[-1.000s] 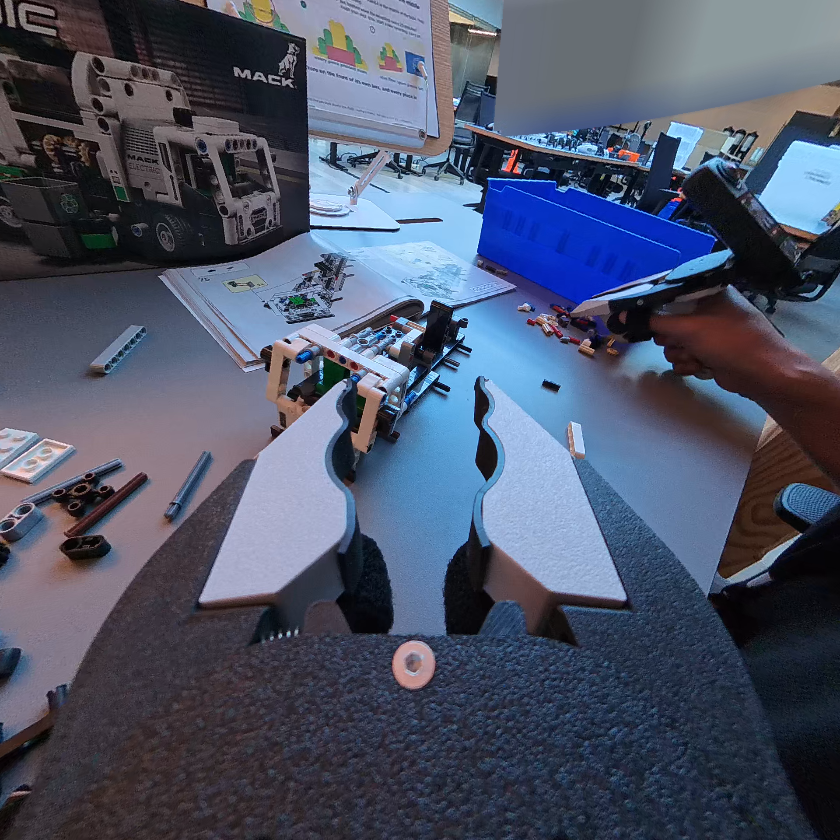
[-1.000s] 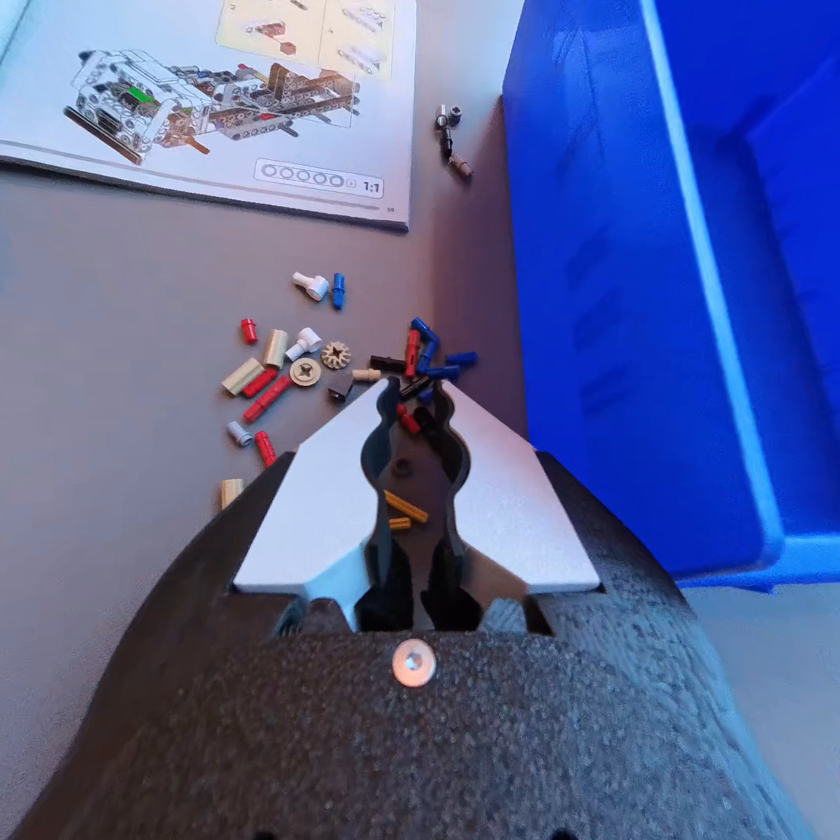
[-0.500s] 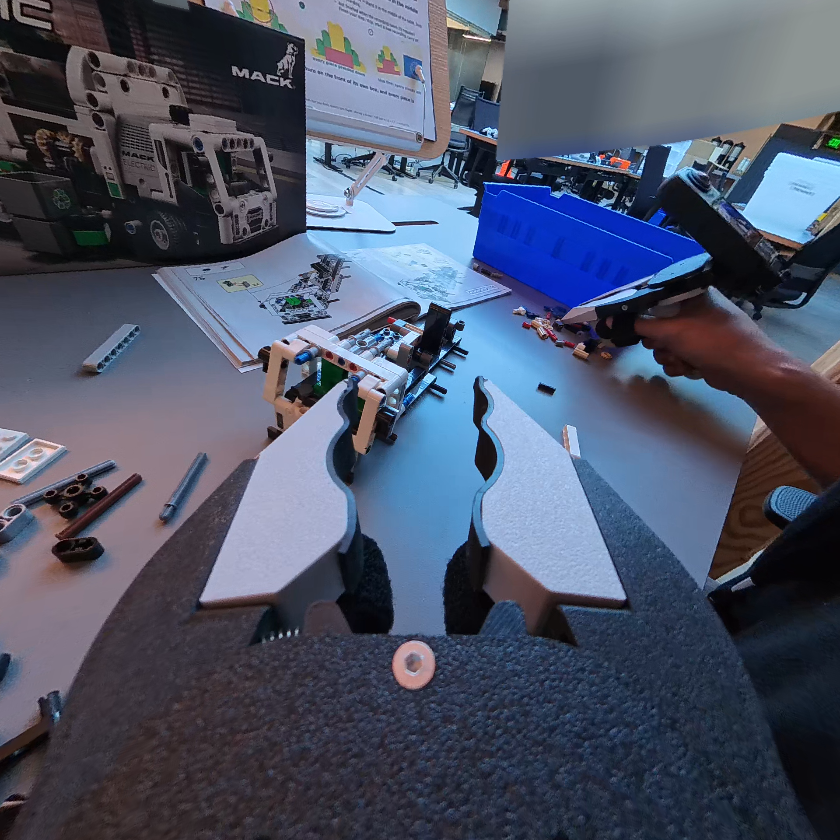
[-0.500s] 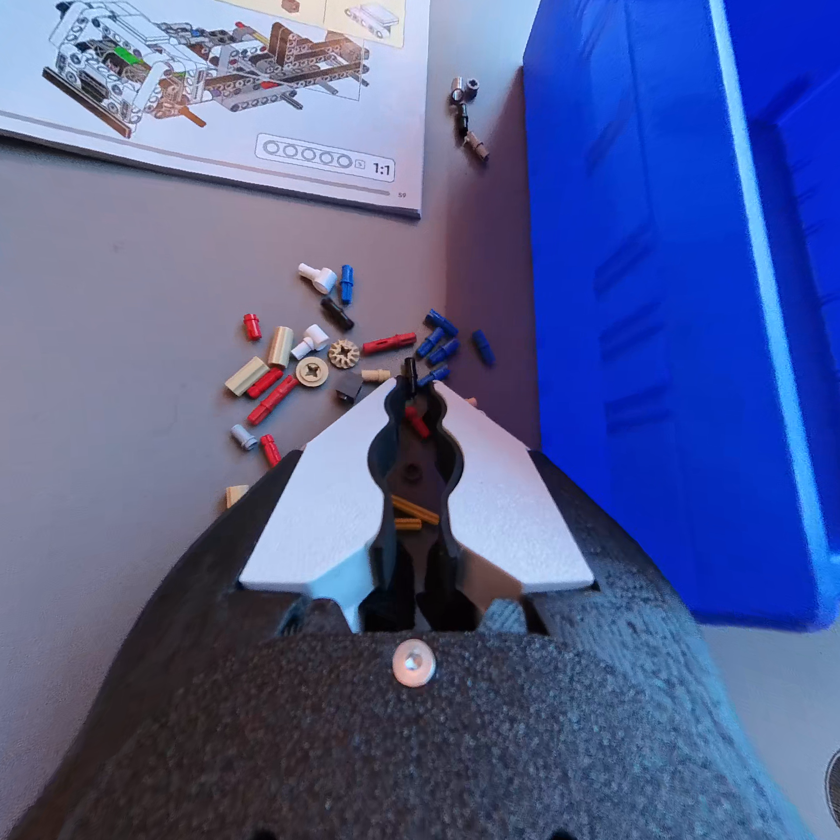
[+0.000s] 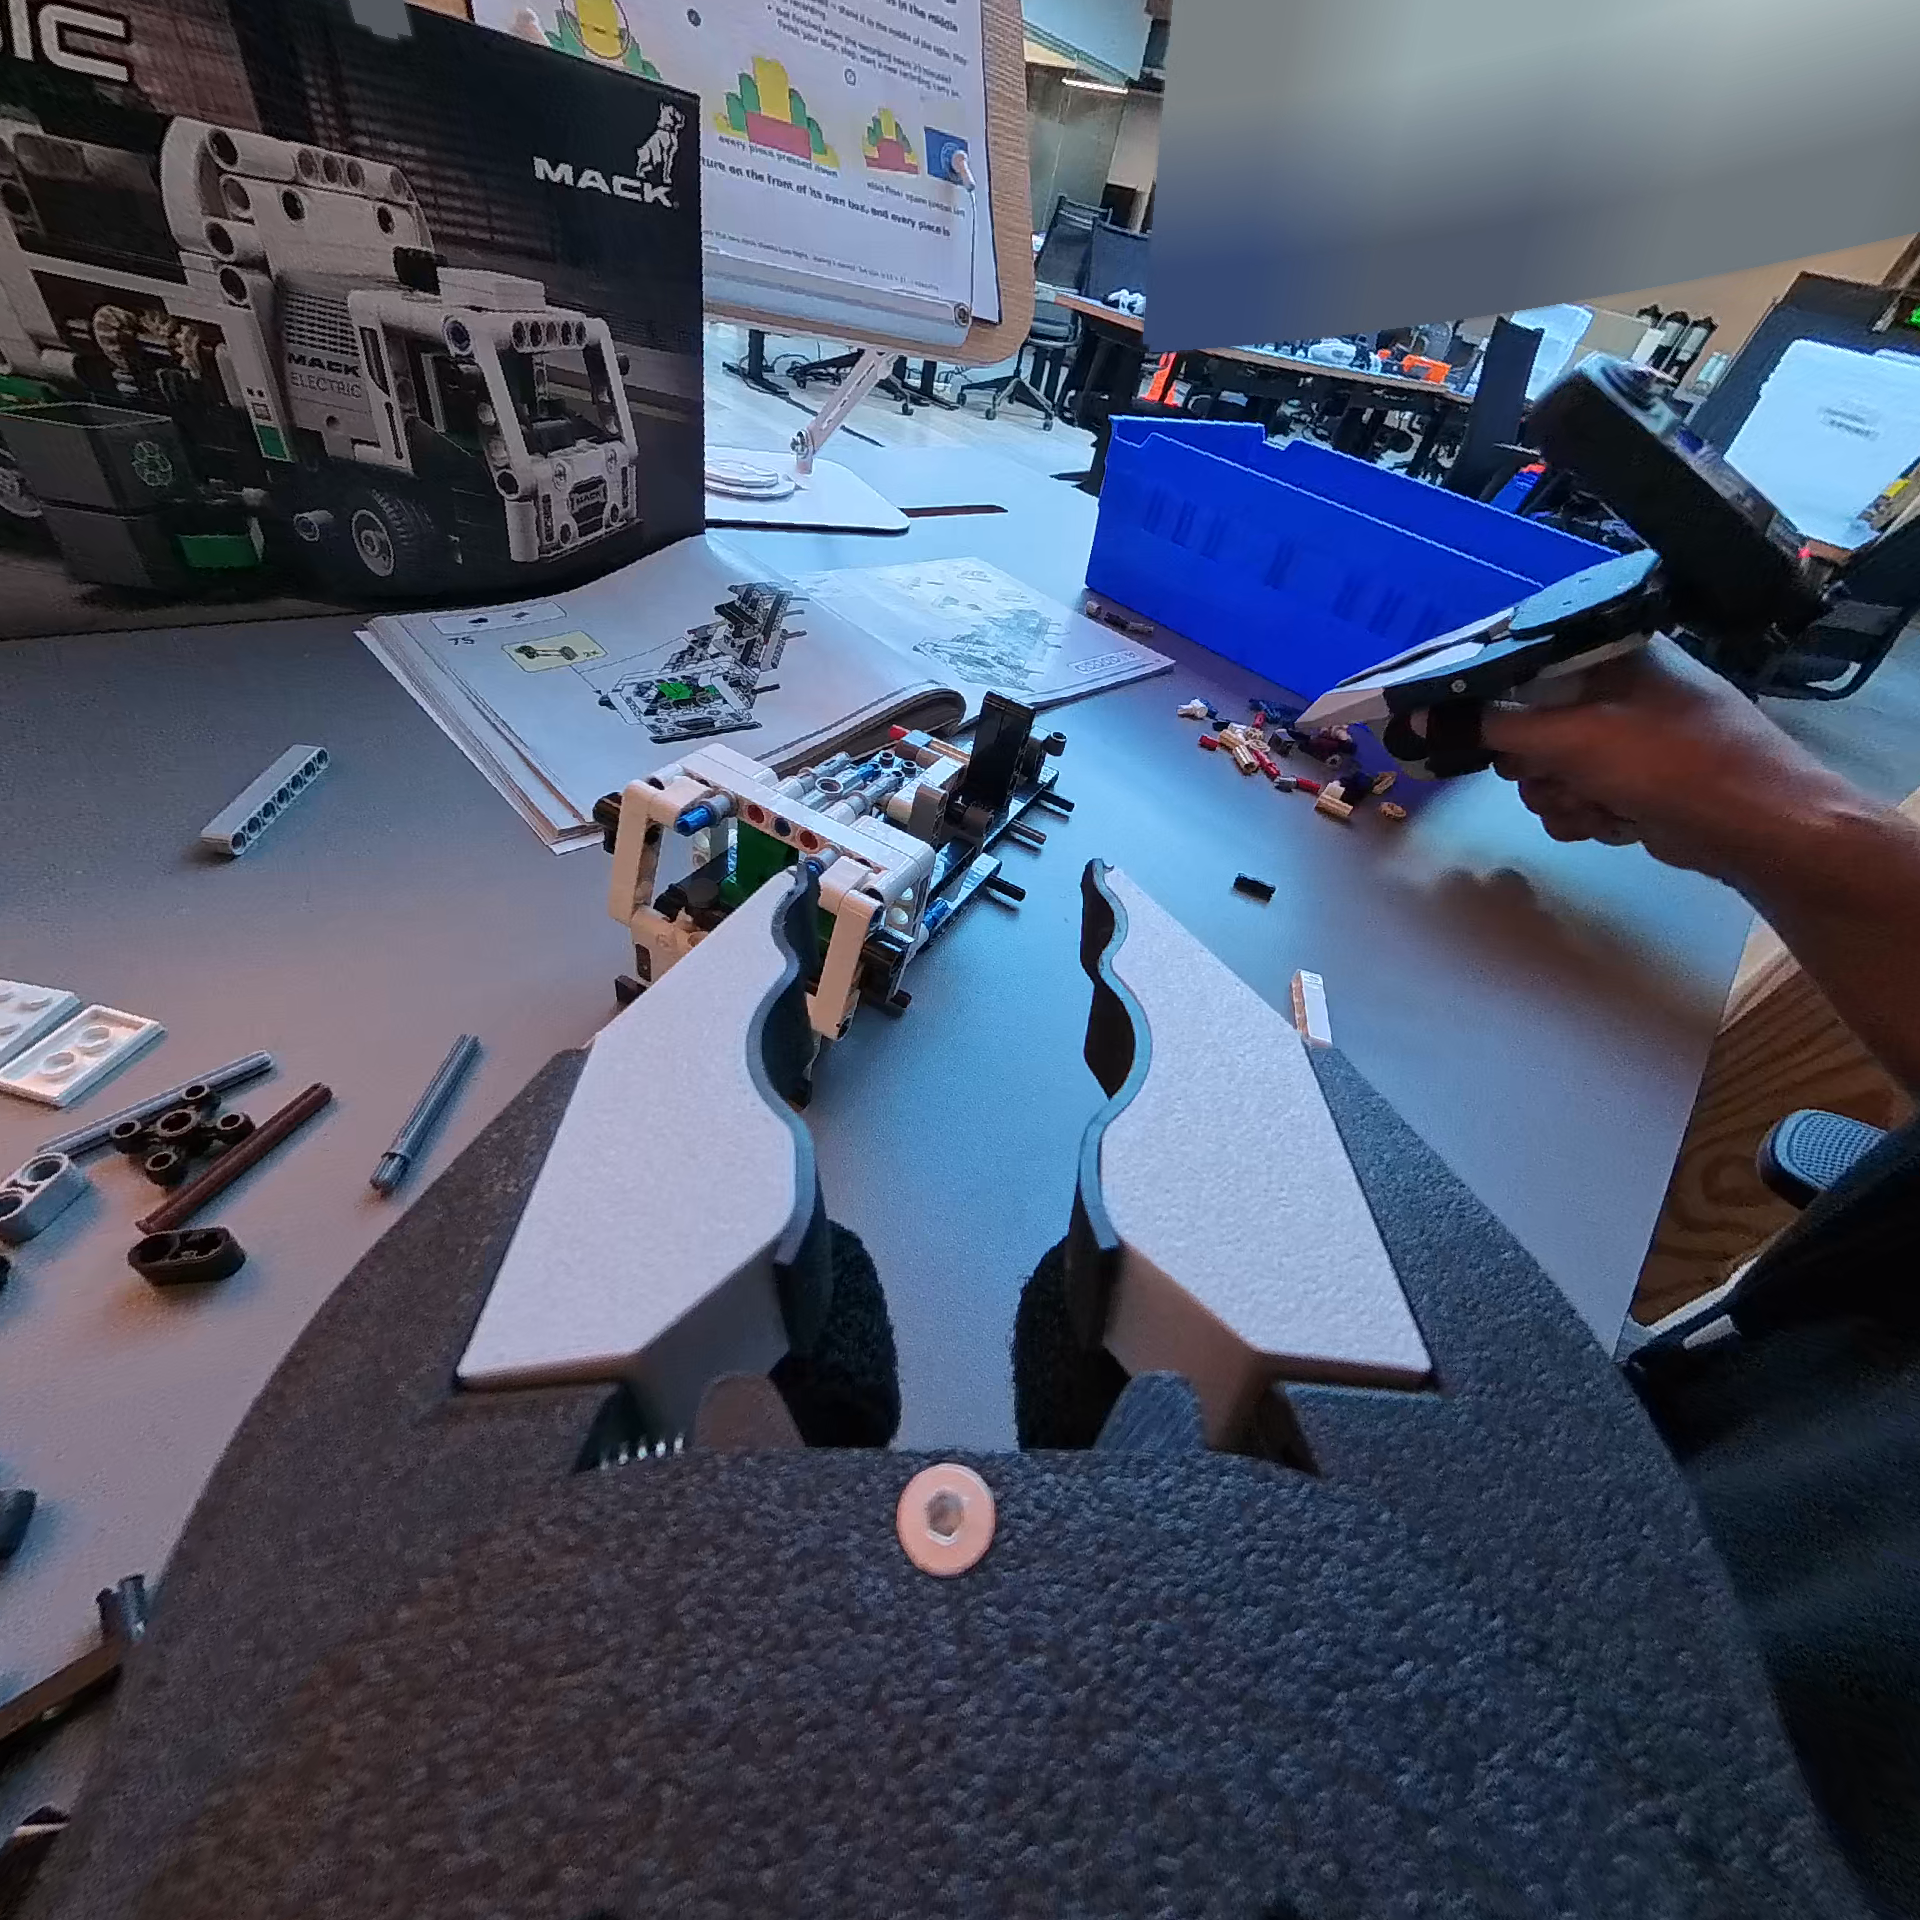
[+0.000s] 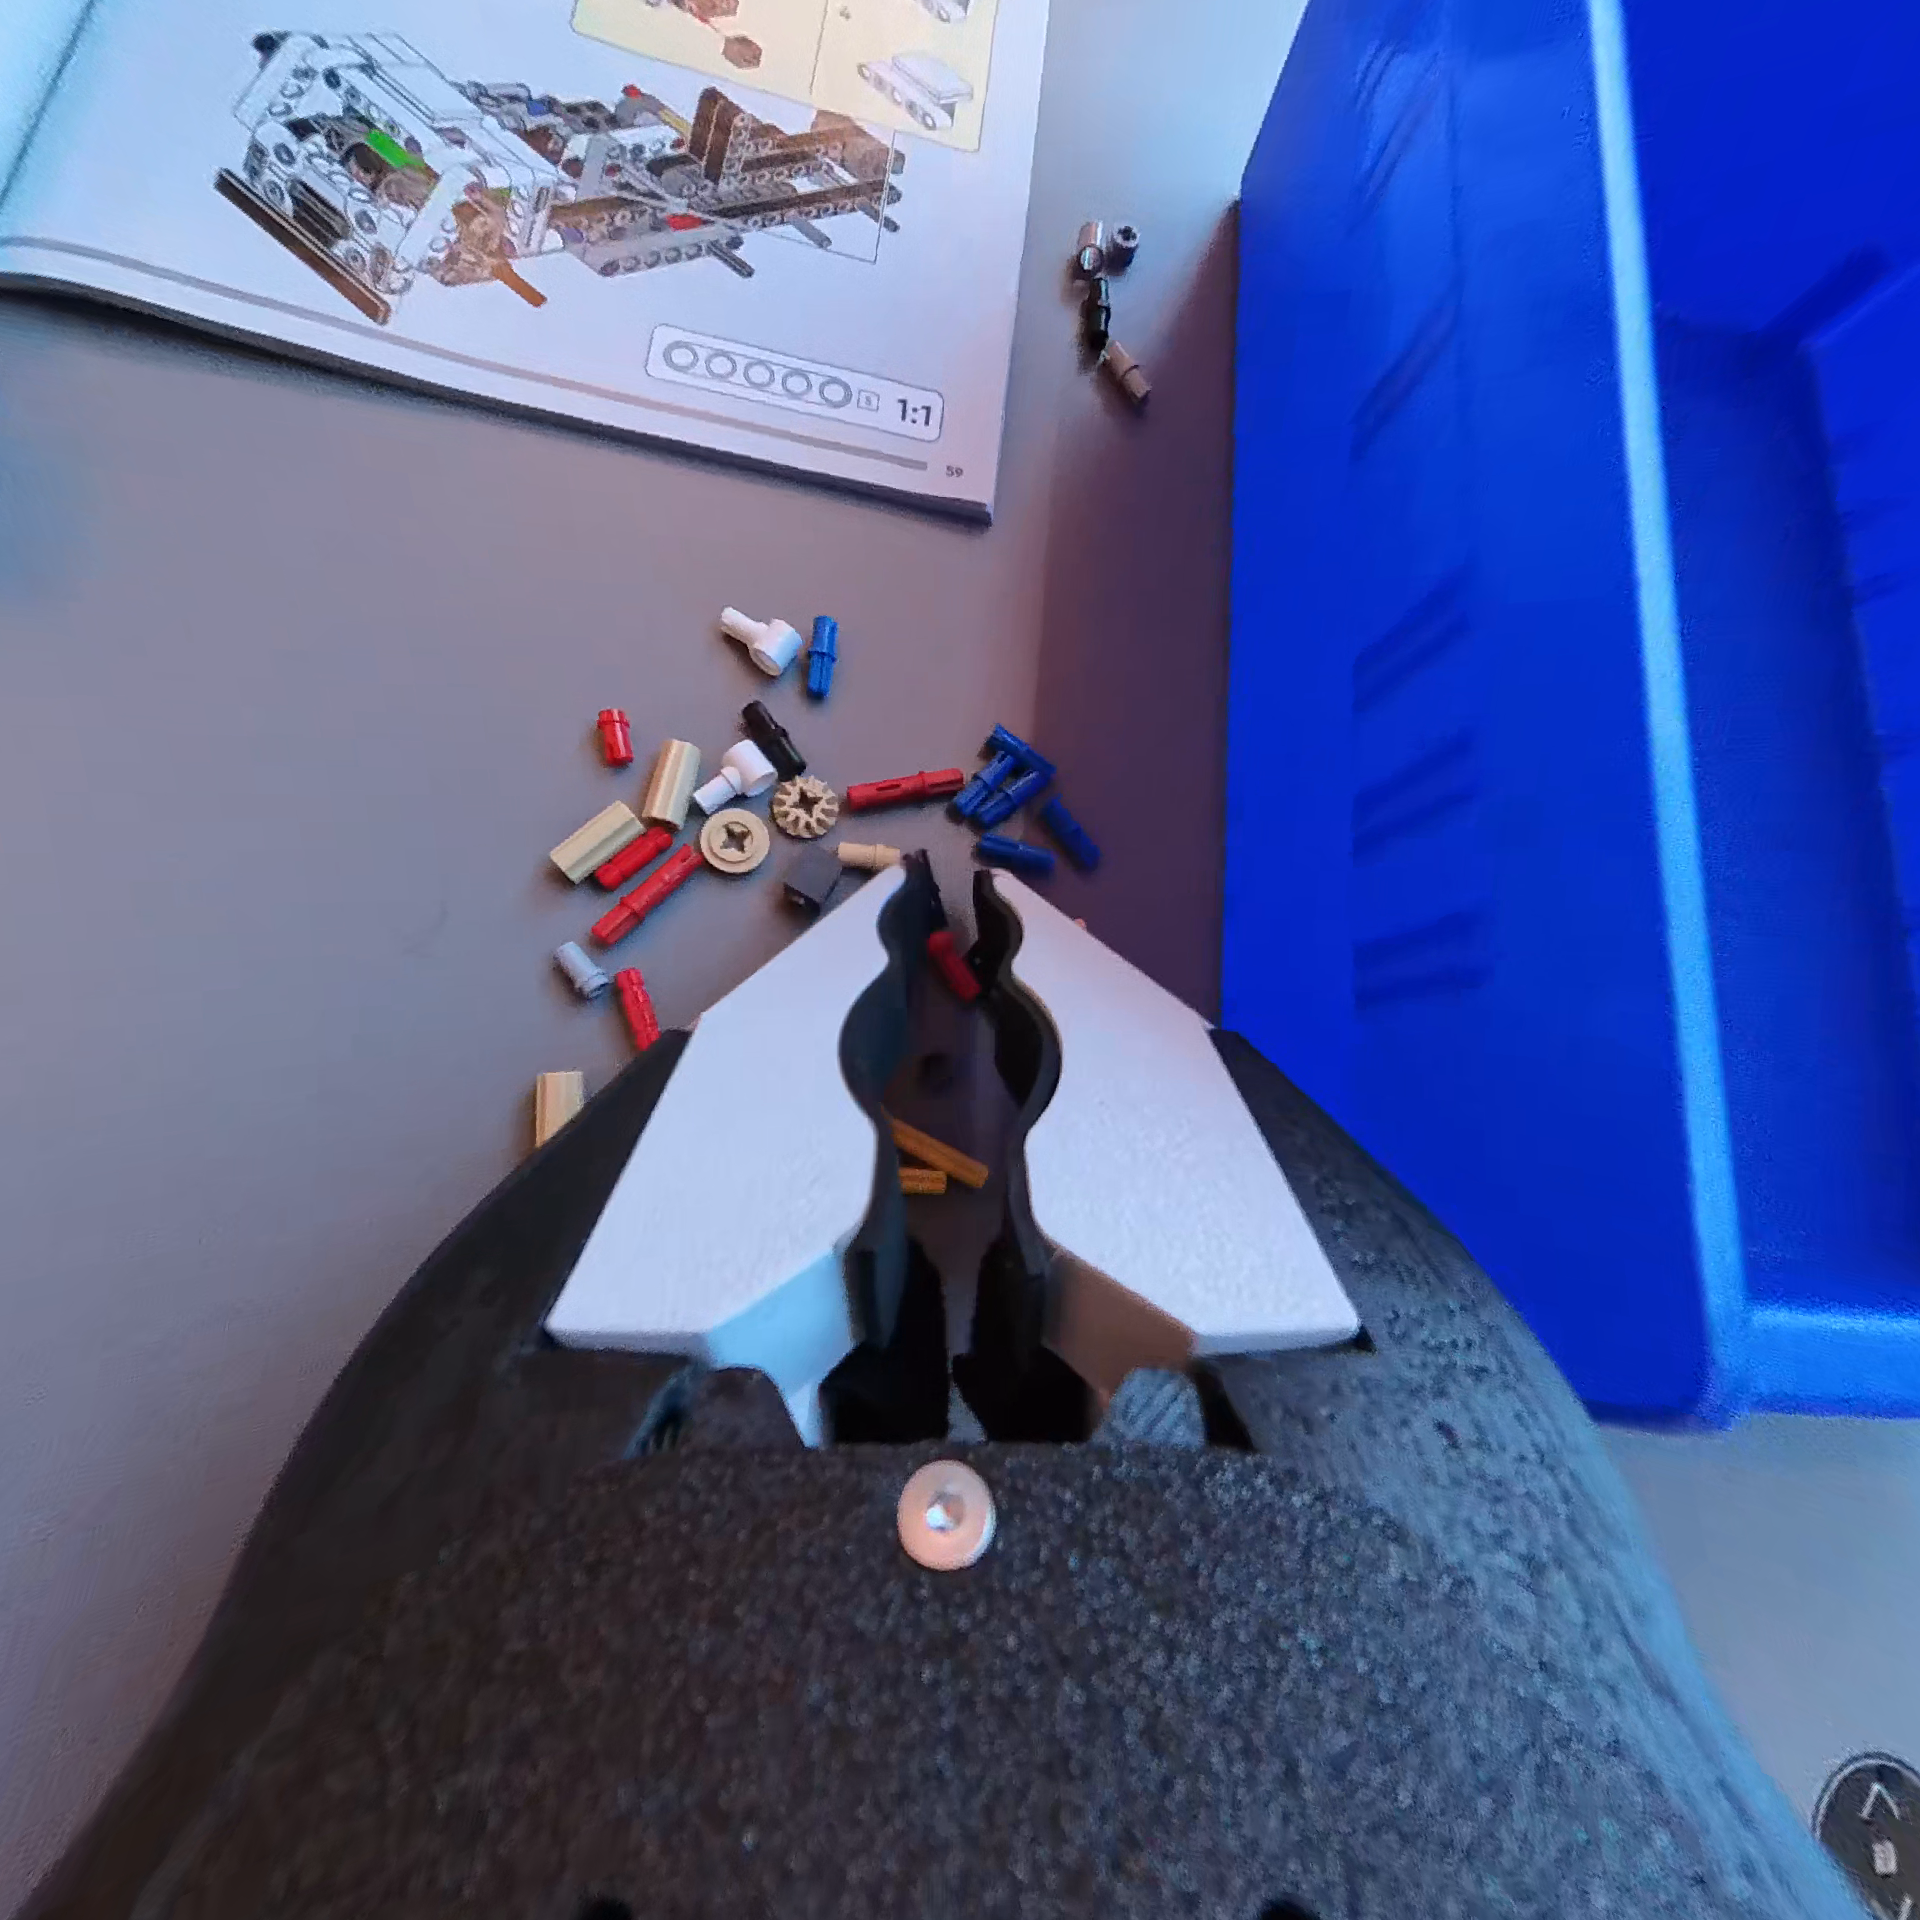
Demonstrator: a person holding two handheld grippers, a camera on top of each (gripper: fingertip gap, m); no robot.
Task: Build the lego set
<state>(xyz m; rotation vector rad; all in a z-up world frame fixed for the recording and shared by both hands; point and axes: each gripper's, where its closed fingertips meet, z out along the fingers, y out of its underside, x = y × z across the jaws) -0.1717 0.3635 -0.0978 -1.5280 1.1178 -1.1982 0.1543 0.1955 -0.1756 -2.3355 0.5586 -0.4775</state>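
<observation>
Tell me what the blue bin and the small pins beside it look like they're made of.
The blue bin looks like moulded plastic: glossy walls with soft glare and pressed-in ribs. The small pins look like hard plastic too, solid-coloured and smooth, with a slight sheen. The grey table under them is matte; its material is unclear.

- Left gripper (image 5: 940,883): seen from behind, fingers spread wide apart, nothing held between them.
- Partly built truck model (image 5: 831,842): set on the grey table (image 5: 416,914), just beyond the left finger.
- Instruction booklet (image 5: 727,665): laid open behind the model.
- Set box (image 5: 343,312): stood upright at the far left.
- Blue bin (image 5: 1320,561): placed at the far right.
- Small loose pieces (image 5: 1288,758): scattered beside the bin.
- Right gripper (image 5: 1320,717): held in a hand (image 5: 1652,769), tips over those pieces.
- Grey beam (image 5: 265,800), axles and black connectors (image 5: 177,1132): laid at left.
</observation>
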